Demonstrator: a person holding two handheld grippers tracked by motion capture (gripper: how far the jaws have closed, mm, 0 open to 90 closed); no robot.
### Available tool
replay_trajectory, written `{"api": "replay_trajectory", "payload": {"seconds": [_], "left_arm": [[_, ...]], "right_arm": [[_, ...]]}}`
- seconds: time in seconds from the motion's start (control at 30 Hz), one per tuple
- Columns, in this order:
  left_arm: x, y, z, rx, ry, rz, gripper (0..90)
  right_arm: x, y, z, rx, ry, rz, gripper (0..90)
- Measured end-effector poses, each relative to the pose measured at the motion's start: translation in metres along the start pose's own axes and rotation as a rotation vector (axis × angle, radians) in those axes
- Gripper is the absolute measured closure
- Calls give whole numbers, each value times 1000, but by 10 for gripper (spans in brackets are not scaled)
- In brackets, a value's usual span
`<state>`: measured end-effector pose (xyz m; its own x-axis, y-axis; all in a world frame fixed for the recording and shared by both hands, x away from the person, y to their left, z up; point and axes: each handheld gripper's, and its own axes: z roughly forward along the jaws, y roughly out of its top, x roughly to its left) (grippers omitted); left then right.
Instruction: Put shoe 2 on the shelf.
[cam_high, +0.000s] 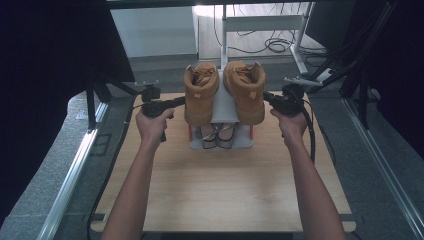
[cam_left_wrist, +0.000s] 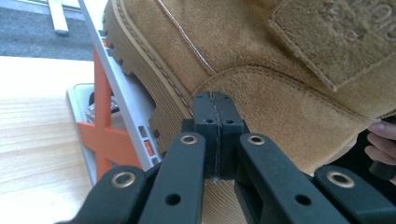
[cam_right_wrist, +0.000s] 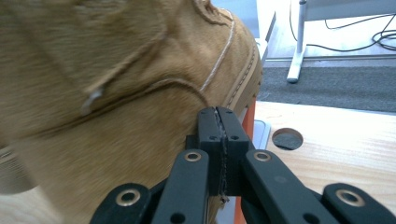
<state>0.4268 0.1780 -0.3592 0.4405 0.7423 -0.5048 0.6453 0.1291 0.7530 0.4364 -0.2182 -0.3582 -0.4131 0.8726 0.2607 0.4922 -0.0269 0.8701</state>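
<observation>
A pale wooden tabletop (cam_high: 220, 190) stands on grey carpet, with desk legs and loose cables behind. At its far end a two-tier shoe rack (cam_high: 220, 142) carries two tan suede boots (cam_high: 201, 92) on top. The left gripper (cam_left_wrist: 215, 100) and right gripper (cam_right_wrist: 218, 116), jaws closed with nothing between them, press the boots' outer sides. The boots look bulky, with soft uppers and stiff lugged soles; the firm heel is probably the best hold.
</observation>
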Motion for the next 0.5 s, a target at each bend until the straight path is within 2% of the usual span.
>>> {"api": "replay_trajectory", "payload": {"seconds": [0.1, 0.17, 0.3, 0.5], "left_arm": [[1, 1, 2, -3, -4, -8, 900], [2, 1, 3, -3, -6, -10, 900], [2, 0, 6, -5, -21, -20, 900], [0, 0, 10, -4, -39, -26, 900]], "right_arm": [[-2, 1, 6, 7, -10, -6, 892], [-3, 1, 7, 1, -1, 9, 893], [-4, -1, 11, -7, 46, 37, 893], [4, -4, 19, -17, 92, 58, 894]]}}
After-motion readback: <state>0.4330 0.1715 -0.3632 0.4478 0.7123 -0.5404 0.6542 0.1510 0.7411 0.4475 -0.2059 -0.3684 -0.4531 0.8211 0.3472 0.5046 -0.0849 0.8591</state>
